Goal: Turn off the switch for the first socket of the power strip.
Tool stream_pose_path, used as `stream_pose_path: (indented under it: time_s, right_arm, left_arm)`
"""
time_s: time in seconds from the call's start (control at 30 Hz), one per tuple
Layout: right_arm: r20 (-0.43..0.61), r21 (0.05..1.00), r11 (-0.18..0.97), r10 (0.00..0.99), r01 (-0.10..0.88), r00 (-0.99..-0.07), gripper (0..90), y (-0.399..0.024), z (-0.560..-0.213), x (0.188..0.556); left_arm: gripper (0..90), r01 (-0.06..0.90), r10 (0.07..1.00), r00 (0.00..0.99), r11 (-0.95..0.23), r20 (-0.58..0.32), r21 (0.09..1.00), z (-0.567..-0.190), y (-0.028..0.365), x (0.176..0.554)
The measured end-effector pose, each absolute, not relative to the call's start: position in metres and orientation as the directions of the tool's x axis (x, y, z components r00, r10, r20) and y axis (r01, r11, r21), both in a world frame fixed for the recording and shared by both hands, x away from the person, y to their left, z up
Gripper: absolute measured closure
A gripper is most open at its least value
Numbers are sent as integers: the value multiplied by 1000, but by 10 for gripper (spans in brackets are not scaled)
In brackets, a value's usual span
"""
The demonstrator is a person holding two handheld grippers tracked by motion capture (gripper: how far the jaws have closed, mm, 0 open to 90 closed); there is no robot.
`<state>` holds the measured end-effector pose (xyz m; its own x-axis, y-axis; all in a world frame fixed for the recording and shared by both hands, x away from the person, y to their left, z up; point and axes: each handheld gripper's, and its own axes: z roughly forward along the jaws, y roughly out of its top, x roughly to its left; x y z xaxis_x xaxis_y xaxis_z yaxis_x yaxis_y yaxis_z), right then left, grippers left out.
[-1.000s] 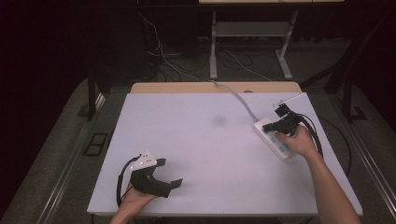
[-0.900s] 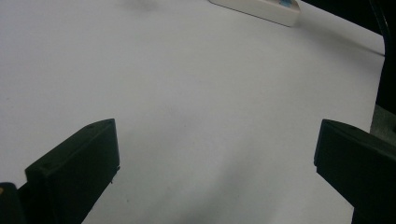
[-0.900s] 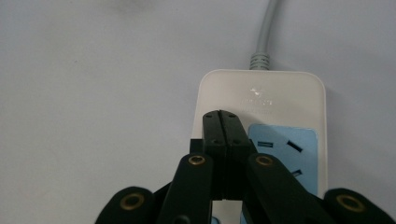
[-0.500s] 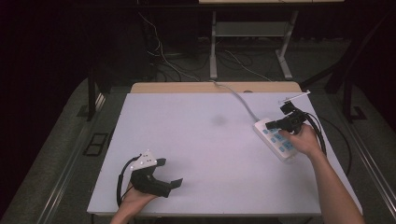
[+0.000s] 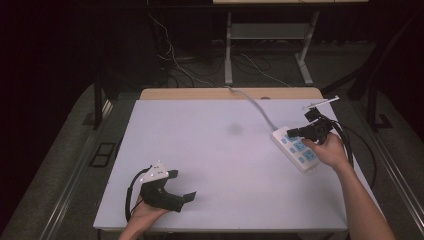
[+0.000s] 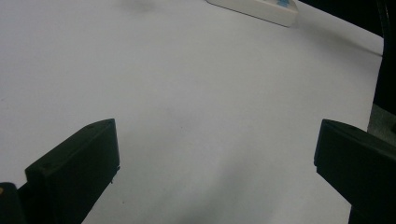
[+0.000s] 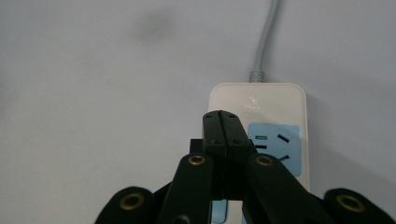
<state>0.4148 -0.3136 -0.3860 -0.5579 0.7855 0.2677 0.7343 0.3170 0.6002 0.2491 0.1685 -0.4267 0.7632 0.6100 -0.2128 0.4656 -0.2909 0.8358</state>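
Right tool (image 5: 295, 132) closed, empty, tips over the strip (image 5: 296, 148) at my desk's (image 5: 210, 150) right edge, near the switch end. I judged a straight-down press best, steady, no sideways shove toward the edge. Left tool (image 5: 186, 200) open, idle near front; wide bare room between.

**Rig appearance**

Left gripper (image 5: 181, 198): black body, blocky jaws, grey three-cornered plate on top, black cable looped behind. Right gripper (image 7: 226, 122): black linkage arms with brass-coloured screws, black cable trailing. Forearms bare, no sleeves.
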Motion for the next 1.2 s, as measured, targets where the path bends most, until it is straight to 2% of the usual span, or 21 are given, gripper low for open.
stream_pose_path:
  time_s: [0.5, 0.6, 0.73, 0.87, 1.0, 1.07, 1.13, 1.2]
  right_arm:
    - [276, 644, 293, 773, 707, -571, 897, -313, -365, 394]
    - [300, 667, 267, 759, 696, -578, 839, -312, -360, 386]
    - [304, 678, 255, 756, 689, -579, 724, -309, -357, 377]
    - [305, 693, 231, 765, 683, -567, 558, -308, -353, 368]
    - [306, 699, 213, 773, 682, -555, 339, -308, -350, 361]
    - [294, 702, 213, 783, 679, -549, 151, -306, -350, 356]
    - [265, 716, 216, 796, 664, -544, 108, -304, -350, 351]
    - [262, 727, 206, 799, 655, -541, 7, -303, -350, 346]
  left_arm:
    - [0, 463, 606, 766, -292, -213, 837, -426, 167, 248]
    - [0, 464, 606, 766, -291, -213, 837, -426, 167, 249]
    - [0, 462, 605, 767, -293, -212, 837, -426, 167, 248]
    - [0, 463, 606, 767, -293, -212, 837, -426, 166, 248]
    - [0, 463, 607, 766, -292, -213, 837, -427, 166, 248]
    - [0, 465, 608, 765, -291, -214, 836, -427, 166, 248]
    - [0, 464, 608, 765, -292, -212, 837, -427, 166, 248]
    - [0, 463, 608, 765, -290, -212, 838, -426, 166, 248]
